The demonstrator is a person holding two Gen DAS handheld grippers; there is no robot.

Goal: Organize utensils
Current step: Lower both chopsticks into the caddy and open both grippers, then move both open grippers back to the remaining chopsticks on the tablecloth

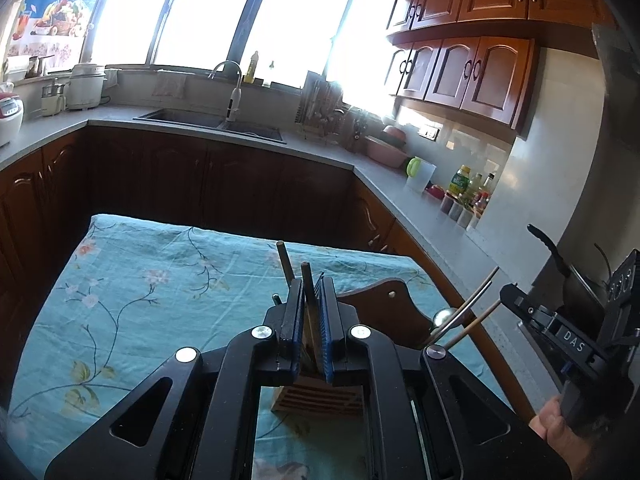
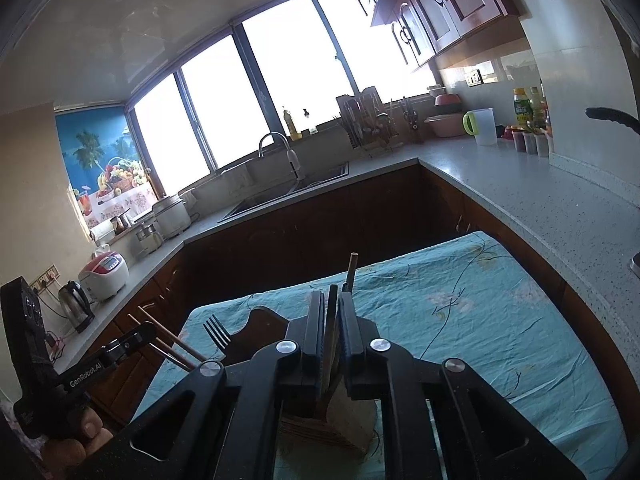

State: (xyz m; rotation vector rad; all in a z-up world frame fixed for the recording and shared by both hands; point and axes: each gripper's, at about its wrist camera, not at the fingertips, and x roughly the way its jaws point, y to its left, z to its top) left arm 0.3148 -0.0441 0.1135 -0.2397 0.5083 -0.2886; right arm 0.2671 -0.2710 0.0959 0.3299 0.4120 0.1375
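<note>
My left gripper (image 1: 312,284) is shut on a thin brown chopstick (image 1: 307,280) standing upright between its jaws; a second chopstick (image 1: 283,258) rises just left of it. Below sits a slatted wooden utensil holder (image 1: 318,400) on the teal floral cloth (image 1: 140,292). My right gripper (image 2: 331,296) is shut on a dark flat utensil handle (image 2: 332,300) over the same wooden holder (image 2: 340,420); a chopstick tip (image 2: 352,270) sticks up behind it. A fork (image 2: 216,334) and two chopsticks (image 2: 168,340) stand at the left.
A dark wooden chair back (image 1: 384,304) stands beside the table. The grey counter (image 2: 540,200) wraps around with a sink (image 1: 208,120), bottles (image 1: 464,188), a jug (image 1: 420,172), a rice cooker (image 2: 106,274) and a kettle (image 2: 76,306). A pan handle (image 1: 548,248) juts out at right.
</note>
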